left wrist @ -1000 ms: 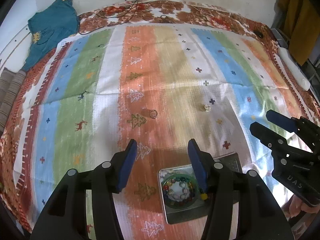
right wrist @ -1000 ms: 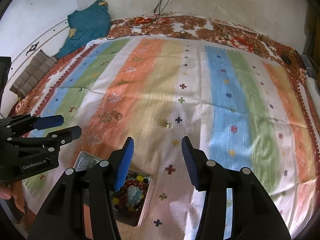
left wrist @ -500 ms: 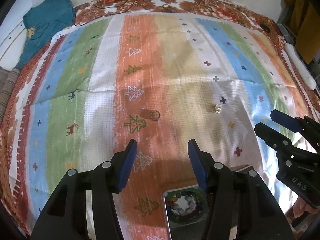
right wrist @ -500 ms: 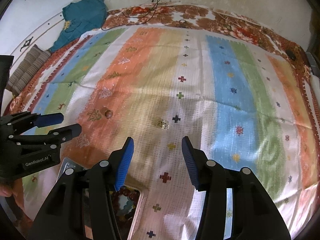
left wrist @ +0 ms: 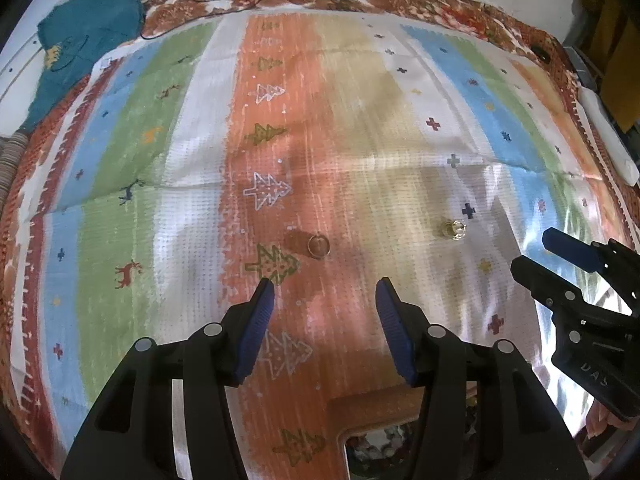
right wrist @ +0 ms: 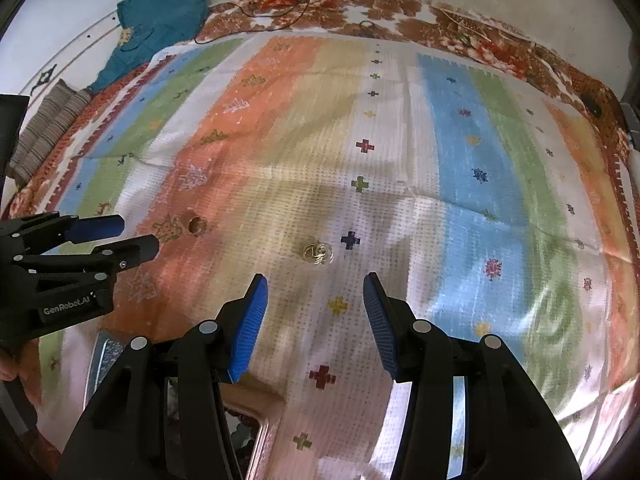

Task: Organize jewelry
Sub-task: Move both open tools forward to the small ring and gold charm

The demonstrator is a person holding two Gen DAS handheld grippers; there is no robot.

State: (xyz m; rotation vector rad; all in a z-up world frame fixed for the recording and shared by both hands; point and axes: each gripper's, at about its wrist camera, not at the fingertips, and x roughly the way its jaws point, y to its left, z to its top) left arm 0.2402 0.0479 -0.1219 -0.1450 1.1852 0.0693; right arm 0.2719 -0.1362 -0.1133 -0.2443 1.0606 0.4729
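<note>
— Both grippers have moved forward over the striped cloth (left wrist: 400,168) since a second ago; the metal tin (left wrist: 376,446) of beads has slid to the bottom edge of each view.

— Jaws?

— Left gripper (left wrist: 325,300) is spread wide and holds nothing; right gripper (right wrist: 314,296) likewise.

— And the jewelry?

— A plain ring (left wrist: 318,246) lies on the orange stripe just ahead of the left gripper. A small gold piece (right wrist: 318,253) lies just ahead of the right gripper, well apart from the ring.

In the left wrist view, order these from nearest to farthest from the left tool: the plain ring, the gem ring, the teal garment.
1. Plain metal ring, just ahead of the left tool.
2. Sparkly gem-set gold ring, ahead to the right.
3. Teal cloth garment, far left corner.
</note>
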